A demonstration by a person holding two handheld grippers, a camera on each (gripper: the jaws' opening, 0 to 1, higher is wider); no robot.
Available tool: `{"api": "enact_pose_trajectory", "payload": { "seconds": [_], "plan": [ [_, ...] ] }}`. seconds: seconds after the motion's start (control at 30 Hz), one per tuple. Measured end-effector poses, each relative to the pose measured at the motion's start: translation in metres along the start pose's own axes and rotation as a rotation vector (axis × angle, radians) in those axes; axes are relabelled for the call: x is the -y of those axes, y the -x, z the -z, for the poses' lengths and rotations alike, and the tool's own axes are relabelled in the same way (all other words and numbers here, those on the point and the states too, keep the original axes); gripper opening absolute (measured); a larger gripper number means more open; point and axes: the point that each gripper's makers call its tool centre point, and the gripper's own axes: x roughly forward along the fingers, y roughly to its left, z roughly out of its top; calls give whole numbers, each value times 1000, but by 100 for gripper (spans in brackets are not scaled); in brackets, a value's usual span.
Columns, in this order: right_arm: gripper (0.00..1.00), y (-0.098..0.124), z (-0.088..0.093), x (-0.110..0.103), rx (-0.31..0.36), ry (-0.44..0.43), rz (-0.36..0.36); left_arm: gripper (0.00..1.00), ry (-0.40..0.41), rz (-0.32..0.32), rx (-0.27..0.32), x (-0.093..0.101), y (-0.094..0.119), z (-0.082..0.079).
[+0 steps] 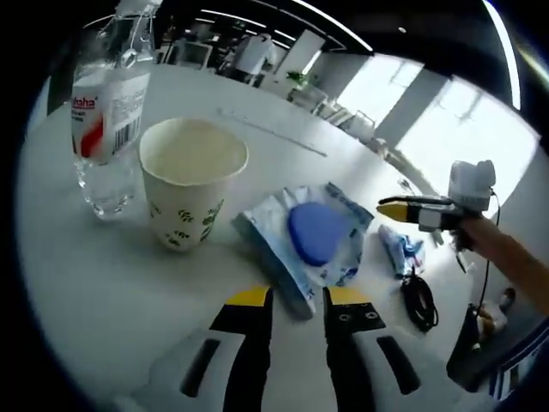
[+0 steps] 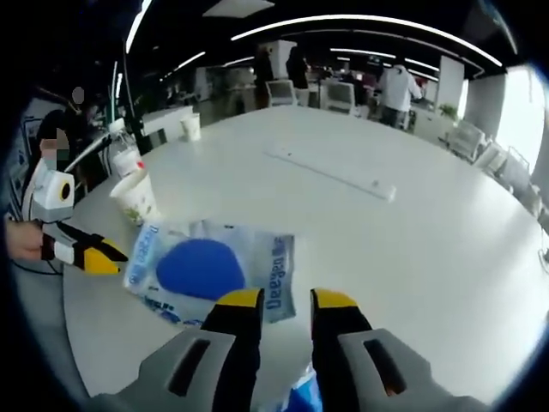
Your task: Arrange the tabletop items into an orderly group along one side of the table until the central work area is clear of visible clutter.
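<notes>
White round table [image 1: 103, 292], with items as follows. Clear plastic water bottle [image 1: 107, 120], red-and-white label, upright at the far left of the left gripper view; just beside it, a paper cup [image 1: 190, 184] with a green leaf print, upright, seemingly empty. To the right of the cup, a flat wet-wipe pack [image 1: 313, 236] — pale wrapper with a blue oval flap — lying flat on the tabletop. Left gripper [image 1: 296, 300], black jaws with yellow tips, stands just short of the pack's near edge; jaws parted, nothing between them, and the pack's corner sits at the gap, though contact cannot be told. Beyond the pack, a small crumpled blue-and-white packet [image 1: 401, 251] and a coiled black cable [image 1: 419, 300] near the table's edge. The right gripper [image 1: 403, 210] enters the left gripper view from the right, held in a hand [image 1: 480, 232] above that small packet; jaws look close together, holding nothing. In the right gripper view, the right gripper [image 2: 279, 300] hangs over the table with jaws slightly apart and empty, the wet-wipe pack [image 2: 214, 266] just ahead and to the left, a scrap of blue wrapper [image 2: 302, 395] below the jaws. A long white strip [image 2: 330, 172] lies across mid-table, well apart — people and chairs in the office background.
</notes>
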Motion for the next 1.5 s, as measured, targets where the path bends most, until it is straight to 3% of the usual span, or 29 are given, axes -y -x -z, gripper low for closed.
{"api": "enact_pose_trajectory", "payload": {
  "seconds": [0.53, 1.5],
  "plan": [
    [16, -13, 10, 0, -38, -13, -5, 15, 7, 3, -22, 0, -3, 4],
    [2, -15, 22, -3, -82, -35, -18, 7, -8, -9, -62, -1, -16, 15]
  ]
}}
